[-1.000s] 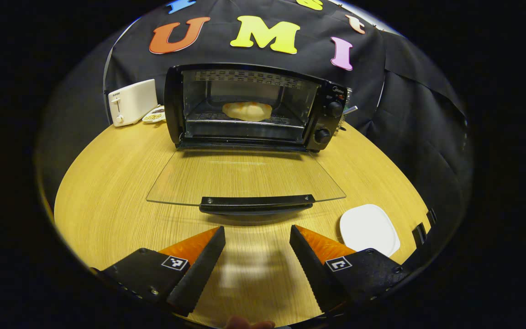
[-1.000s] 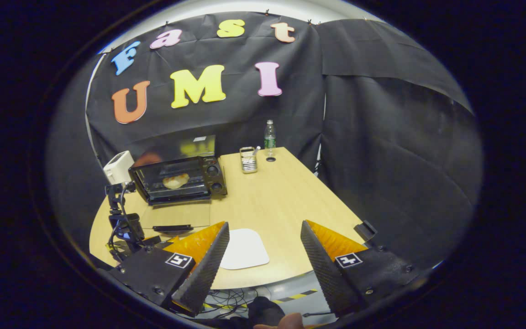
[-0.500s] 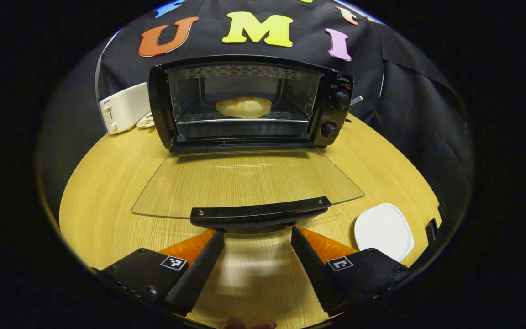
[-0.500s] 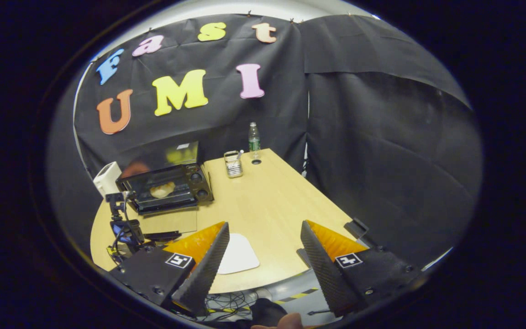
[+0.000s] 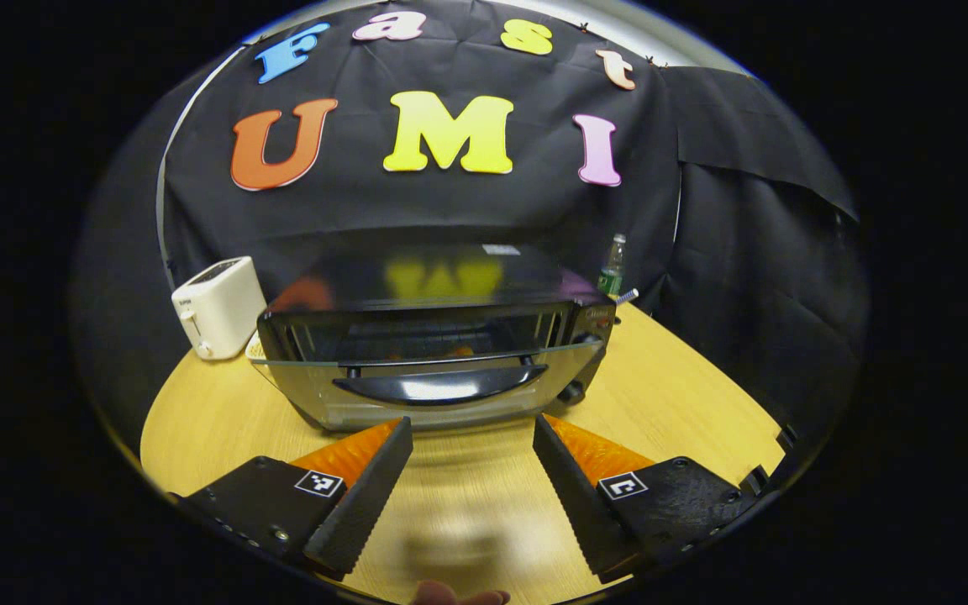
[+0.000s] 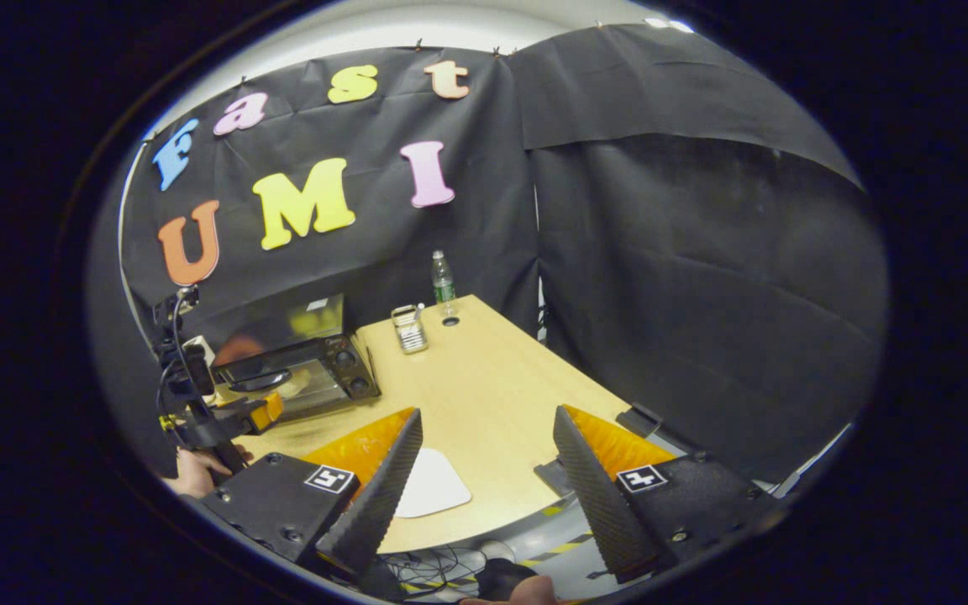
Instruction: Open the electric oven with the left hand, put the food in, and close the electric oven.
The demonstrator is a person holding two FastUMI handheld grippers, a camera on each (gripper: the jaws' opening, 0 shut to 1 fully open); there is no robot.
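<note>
The electric oven (image 5: 434,353) stands on the wooden bench (image 5: 686,395), and everything else is placed from it here. Its glass door (image 5: 425,382) is swung most of the way up but not seated: the top edge leans out from the cabinet, with a gap open above the black door handle (image 5: 440,385). The food (image 5: 459,350) sits inside the oven on the rack, glimpsed as a pale orange patch through that gap.

The left gripper (image 5: 471,466) hangs just in front of the oven, below the handle, its jaws apart and holding nothing; whether a finger touches the underside of the door cannot be told. The right gripper (image 6: 484,475) is well away from the oven, near the bench's front edge, jaws also apart and empty, with the empty white plate (image 6: 432,491) beneath it.

As a judgement, opening and loading look done, since the food is inside and the plate is bare. What is left is the last stretch of the closing: pushing the door flush against the oven front.

A white toaster (image 5: 217,307) stands to the oven's left, and a plastic bottle (image 5: 612,267) behind its right corner.
</note>
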